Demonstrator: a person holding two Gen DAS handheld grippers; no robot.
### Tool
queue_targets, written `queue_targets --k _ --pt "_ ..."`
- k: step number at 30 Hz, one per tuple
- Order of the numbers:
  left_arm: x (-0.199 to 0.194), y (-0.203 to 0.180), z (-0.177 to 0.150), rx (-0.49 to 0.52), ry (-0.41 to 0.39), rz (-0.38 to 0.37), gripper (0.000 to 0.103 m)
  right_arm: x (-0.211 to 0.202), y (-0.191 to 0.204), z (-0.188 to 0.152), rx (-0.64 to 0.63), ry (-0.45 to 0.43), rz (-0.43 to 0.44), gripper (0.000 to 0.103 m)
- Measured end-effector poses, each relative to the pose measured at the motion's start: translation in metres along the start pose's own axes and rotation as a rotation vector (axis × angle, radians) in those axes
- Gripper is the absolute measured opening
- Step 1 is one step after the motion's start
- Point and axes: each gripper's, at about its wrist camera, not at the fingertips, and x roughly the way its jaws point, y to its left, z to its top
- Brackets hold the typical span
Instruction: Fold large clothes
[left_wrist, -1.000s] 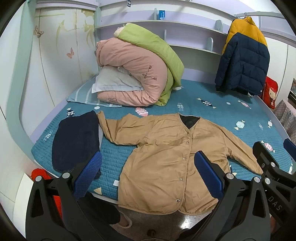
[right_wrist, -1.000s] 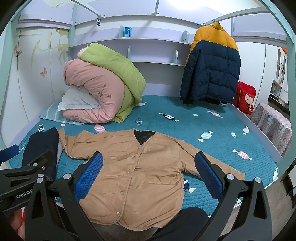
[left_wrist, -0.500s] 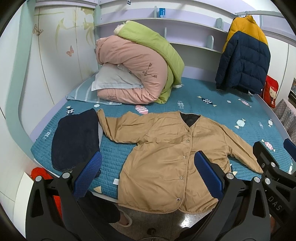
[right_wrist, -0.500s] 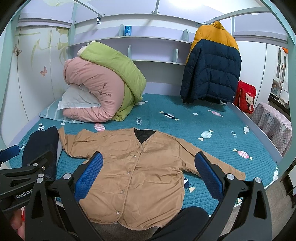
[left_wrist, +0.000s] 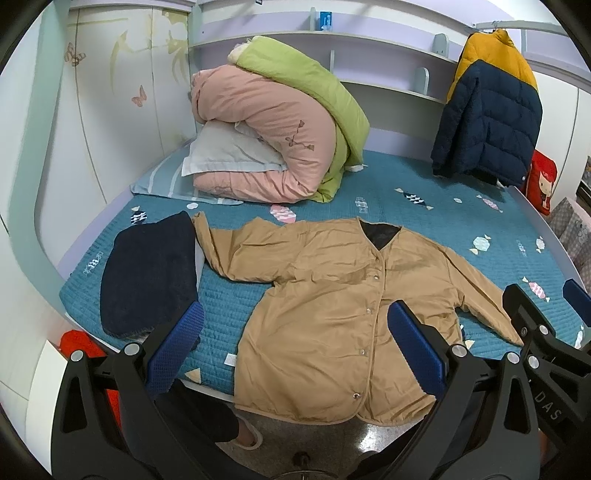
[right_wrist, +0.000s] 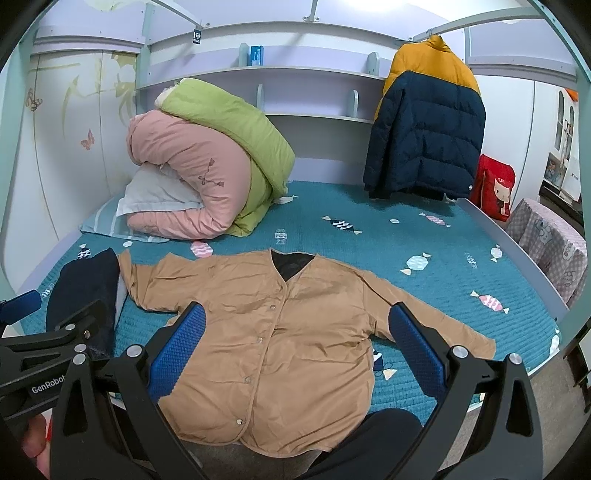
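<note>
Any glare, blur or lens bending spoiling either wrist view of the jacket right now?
Left wrist: sharp; the tan snap-front jacket is clear, one glare spot on the shiny floor. Right wrist: sharp, bright ceiling light blown out; fisheye curves the lilac shelf.

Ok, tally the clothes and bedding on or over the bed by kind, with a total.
Jackets: 2, tan jacket spread flat, puffer hanging
Dark folded garment: 1
Quilts: 2, pink quilt and green quilt
Pillows: 2, white pillow on striped pillow
Total: 7
</note>
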Motion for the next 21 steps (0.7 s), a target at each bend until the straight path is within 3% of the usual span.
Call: queue_targets --k 21 --pt "0.040 0.007 0.002 -0.002 0.087 0.009 0.099 0.035 0.007 0.001 -0.004 0.095 0.012 0.096"
